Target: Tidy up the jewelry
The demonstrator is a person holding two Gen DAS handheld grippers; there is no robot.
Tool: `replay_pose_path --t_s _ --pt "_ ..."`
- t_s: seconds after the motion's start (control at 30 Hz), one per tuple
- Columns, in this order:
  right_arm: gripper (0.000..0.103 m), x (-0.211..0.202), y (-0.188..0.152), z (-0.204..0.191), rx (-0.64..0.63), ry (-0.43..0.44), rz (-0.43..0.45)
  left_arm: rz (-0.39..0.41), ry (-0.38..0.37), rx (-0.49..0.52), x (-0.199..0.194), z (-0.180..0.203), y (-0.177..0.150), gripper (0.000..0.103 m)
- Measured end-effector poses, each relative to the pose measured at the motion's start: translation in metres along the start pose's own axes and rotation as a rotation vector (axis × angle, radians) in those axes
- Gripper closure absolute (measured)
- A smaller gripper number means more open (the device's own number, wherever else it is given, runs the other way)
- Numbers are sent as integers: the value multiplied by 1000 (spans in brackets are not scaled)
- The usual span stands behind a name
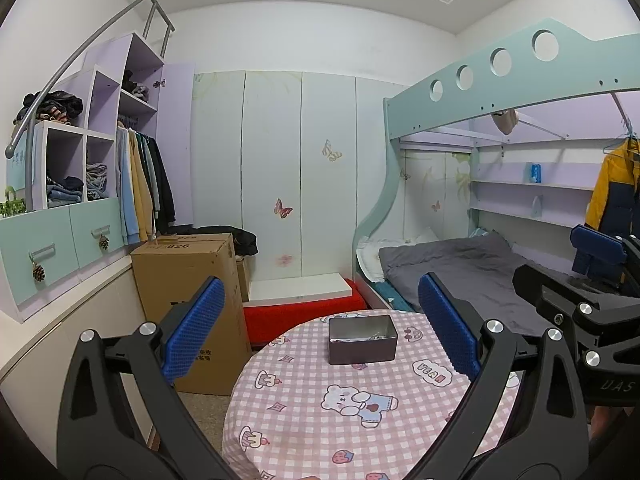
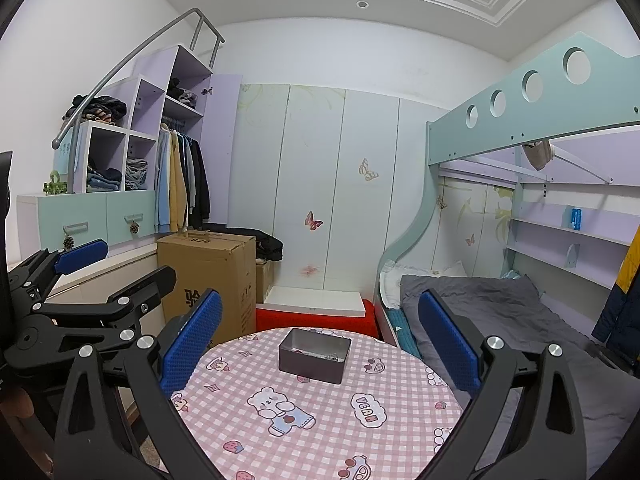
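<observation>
A dark grey rectangular tin stands open on a round table with a pink checked cloth. Small silvery jewelry lies in its right corner. The right wrist view shows the same tin, the jewelry and the cloth. My left gripper is held open above the near half of the table, its blue pads wide apart with nothing between them. My right gripper is open too and holds nothing. Each gripper shows at the edge of the other's view.
A tall cardboard box stands left of the table, with a red stool behind. A bunk bed with grey bedding is at the right. An open wardrobe with hanging clothes and drawers fills the left wall.
</observation>
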State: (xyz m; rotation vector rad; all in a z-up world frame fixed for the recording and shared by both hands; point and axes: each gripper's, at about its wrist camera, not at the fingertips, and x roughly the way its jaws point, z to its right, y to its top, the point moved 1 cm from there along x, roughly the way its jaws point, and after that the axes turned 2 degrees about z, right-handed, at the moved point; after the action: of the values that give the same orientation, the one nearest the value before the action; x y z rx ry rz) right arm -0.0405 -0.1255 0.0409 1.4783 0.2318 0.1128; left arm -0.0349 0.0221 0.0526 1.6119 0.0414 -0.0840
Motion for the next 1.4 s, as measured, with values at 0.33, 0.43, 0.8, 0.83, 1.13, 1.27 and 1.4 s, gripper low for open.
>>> replay_pose_path --t_s 0.33,0.43,0.8,0.83,1.13,1.27,1.4 --pt "9 3 1 1 1 2 -5 -6 4 2 3 -1 0 8" --pt "9 3 1 1 0 1 -5 -7 4 1 4 -1 0 8" --pt "9 3 1 0 -1 0 -4 -7 4 3 6 -1 1 8" --pt "8 3 1 1 1 2 -6 -7 4 4 6 -2 1 8" --pt "8 8 -1 4 3 -1 -14 -14 5 10 11 -2 0 8" --pt "8 10 -1 4 2 0 -14 -15 4 9 12 -3 0 8" --pt "8 9 -1 4 2 -2 -15 -15 4 11 12 -3 0 8"
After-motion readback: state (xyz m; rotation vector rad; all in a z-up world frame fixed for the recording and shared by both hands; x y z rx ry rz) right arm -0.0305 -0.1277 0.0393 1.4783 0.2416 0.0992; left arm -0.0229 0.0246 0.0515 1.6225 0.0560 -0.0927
